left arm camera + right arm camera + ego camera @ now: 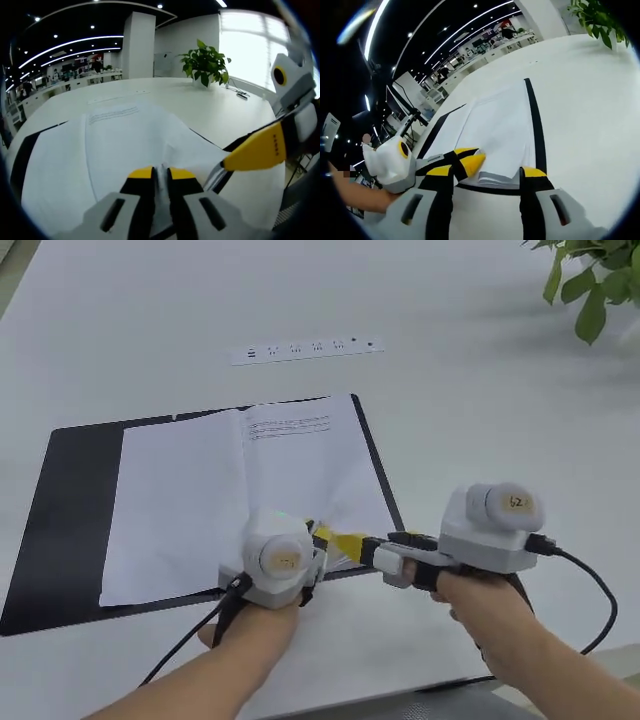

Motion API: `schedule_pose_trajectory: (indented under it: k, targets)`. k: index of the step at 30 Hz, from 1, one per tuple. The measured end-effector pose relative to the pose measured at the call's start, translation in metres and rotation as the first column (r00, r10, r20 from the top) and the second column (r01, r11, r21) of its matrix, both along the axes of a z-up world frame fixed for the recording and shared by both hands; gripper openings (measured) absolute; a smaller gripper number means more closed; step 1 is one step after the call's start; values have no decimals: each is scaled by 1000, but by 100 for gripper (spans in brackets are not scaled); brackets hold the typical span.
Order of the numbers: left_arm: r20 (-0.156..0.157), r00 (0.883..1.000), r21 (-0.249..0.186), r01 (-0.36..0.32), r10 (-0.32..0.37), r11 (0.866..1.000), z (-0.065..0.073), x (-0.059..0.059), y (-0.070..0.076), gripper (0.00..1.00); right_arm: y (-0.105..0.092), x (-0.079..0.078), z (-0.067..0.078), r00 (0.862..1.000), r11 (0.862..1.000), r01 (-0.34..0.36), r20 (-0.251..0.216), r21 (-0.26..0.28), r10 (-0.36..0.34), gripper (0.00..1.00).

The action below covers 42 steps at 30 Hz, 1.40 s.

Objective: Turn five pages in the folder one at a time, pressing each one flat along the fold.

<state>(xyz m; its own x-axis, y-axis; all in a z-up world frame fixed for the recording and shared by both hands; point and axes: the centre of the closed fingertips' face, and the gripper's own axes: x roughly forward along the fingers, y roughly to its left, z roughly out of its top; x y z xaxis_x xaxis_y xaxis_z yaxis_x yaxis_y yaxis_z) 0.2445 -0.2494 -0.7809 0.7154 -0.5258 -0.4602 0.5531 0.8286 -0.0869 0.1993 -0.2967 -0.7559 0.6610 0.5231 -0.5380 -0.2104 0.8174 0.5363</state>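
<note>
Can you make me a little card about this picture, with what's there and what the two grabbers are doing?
place: white table
folder: black, open, lying flat
page: white, print at the top
left gripper: jaws nearly together, seems to pinch the page's near edge
right gripper: jaws apart, by the folder's near right corner
also there: plant, power strip

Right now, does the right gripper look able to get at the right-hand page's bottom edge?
Probably yes: the right gripper is open and aimed at the bottom edge of the right-hand page, with nothing between. The left gripper seems to pinch that edge close beside it, so room is tight.
</note>
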Motion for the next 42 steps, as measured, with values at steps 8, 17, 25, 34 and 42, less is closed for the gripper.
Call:
schedule_pose_trajectory:
  k: [8,17,25,34,42]
  targets:
    - [-2,1000,-1,7,-7,1000,0,0,0,9,-10,7,-6,993,991,114,-46,67,-111,34]
    - [-11,1000,0,8,-8,1000,0,0,0,9,-21,9,-14,987,989,150,-57,3,-149,0]
    - [-53,999,-20,9,-10,1000,3,-2,2,9,-22,8,-7,983,984,176,-53,19,-174,0]
    - [-85,996,-20,16,-18,1000,16,-14,26,15,-22,6,12,981,980,191,-14,62,-191,0]
    - [-72,997,-43,-9,6,999,42,-25,57,21,-14,4,38,979,968,203,2,147,-206,0]
